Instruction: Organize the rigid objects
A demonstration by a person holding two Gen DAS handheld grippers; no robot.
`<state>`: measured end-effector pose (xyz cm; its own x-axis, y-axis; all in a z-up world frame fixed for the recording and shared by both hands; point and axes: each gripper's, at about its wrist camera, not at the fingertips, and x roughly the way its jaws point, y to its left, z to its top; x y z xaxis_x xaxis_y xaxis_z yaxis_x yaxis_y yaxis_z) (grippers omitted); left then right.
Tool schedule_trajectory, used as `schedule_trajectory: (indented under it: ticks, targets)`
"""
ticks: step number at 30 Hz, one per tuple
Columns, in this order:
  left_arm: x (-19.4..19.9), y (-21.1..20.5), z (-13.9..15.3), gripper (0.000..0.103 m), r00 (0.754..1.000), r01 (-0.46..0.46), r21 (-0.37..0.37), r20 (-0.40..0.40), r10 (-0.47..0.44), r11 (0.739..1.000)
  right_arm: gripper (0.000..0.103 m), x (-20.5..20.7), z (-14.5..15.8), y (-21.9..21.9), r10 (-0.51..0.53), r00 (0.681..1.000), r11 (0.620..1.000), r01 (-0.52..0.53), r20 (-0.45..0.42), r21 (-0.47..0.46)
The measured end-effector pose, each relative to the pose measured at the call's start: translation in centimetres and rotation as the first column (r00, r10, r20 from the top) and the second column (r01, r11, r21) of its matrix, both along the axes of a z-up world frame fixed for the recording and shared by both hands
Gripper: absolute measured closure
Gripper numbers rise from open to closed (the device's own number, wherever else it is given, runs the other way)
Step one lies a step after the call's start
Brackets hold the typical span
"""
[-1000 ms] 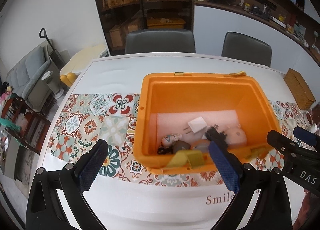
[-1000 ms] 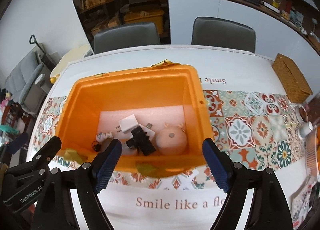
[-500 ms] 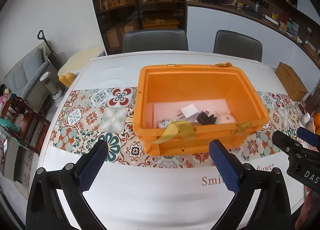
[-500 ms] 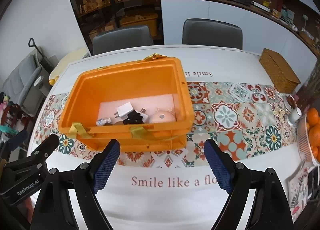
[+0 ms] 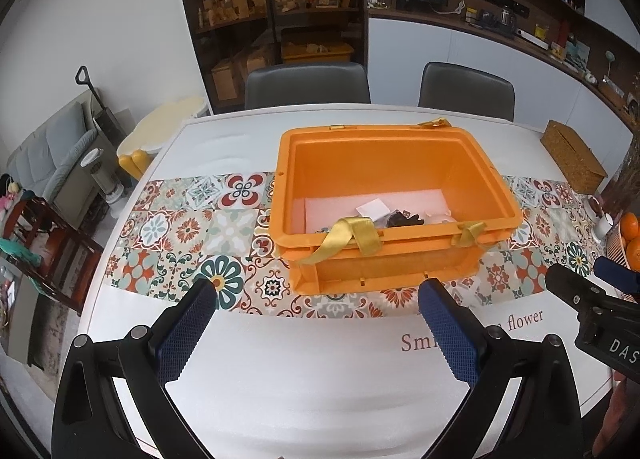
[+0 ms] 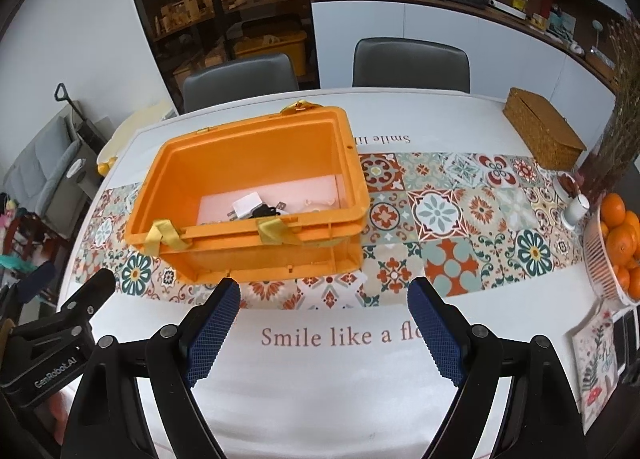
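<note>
A: Where is the crate (image 5: 394, 163) seen?

B: It is set on the patterned runner (image 6: 452, 219) of the white table (image 5: 304, 371), at about 12 o'clock from the left gripper (image 5: 316, 329) and at 11 o'clock from the right gripper (image 6: 324, 325). Gold ribbons (image 5: 348, 235) are draped over its near rim.

A: What is held inside it?

B: A white charger (image 6: 246, 205) and a black item (image 6: 264, 212) are seen lying on the pale liner, close together near the front wall. A pale rounded thing is glimpsed at 3 o'clock from them, mostly hidden by the rim.

A: How are the grippers found?

B: Both are held with jaws spread wide and nothing between the blue pads (image 6: 214, 329); each is kept above bare tabletop, apart from the crate.

A: And farther out?

B: A wicker box (image 6: 542, 127) is placed at 2 o'clock on the table, oranges (image 6: 618, 231) in a basket at 3 o'clock, and two grey chairs (image 5: 306, 85) are seen at 12 o'clock beyond the far edge.
</note>
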<state>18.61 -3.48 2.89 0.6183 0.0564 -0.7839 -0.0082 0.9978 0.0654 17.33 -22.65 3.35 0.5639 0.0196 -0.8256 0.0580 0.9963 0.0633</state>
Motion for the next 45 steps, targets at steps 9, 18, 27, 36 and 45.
schedule_trajectory:
  ticks: [9,18,27,36,45]
  targets:
    - [-0.76,-0.39,-0.04,0.0,1.0,-0.001,0.011,0.0,0.001,1.0,0.017,-0.74,-0.06,-0.08,-0.009,1.0,1.0,0.009,0.0,-0.022]
    - [-0.88,-0.34,-0.01,0.0,1.0,-0.011,0.003,0.001,0.011,1.0,0.017,-0.81,-0.14,-0.28,-0.017,1.0,1.0,0.017,-0.005,-0.019]
    - [-0.91,-0.44,0.01,0.0,1.0,-0.013,0.007,0.0,0.013,1.0,0.017,-0.74,-0.24,-0.25,-0.007,1.0,1.0,0.007,-0.008,-0.019]
    - [-1.03,-0.47,-0.01,0.0,1.0,-0.012,0.006,-0.002,0.012,1.0,0.017,-0.63,-0.32,-0.13,-0.004,1.0,1.0,0.004,-0.014,-0.015]
    - [-0.97,-0.43,-0.04,0.0,1.0,0.001,-0.003,-0.011,-0.001,1.0,0.017,-0.62,-0.38,-0.15,-0.005,1.0,1.0,0.005,-0.017,-0.013]
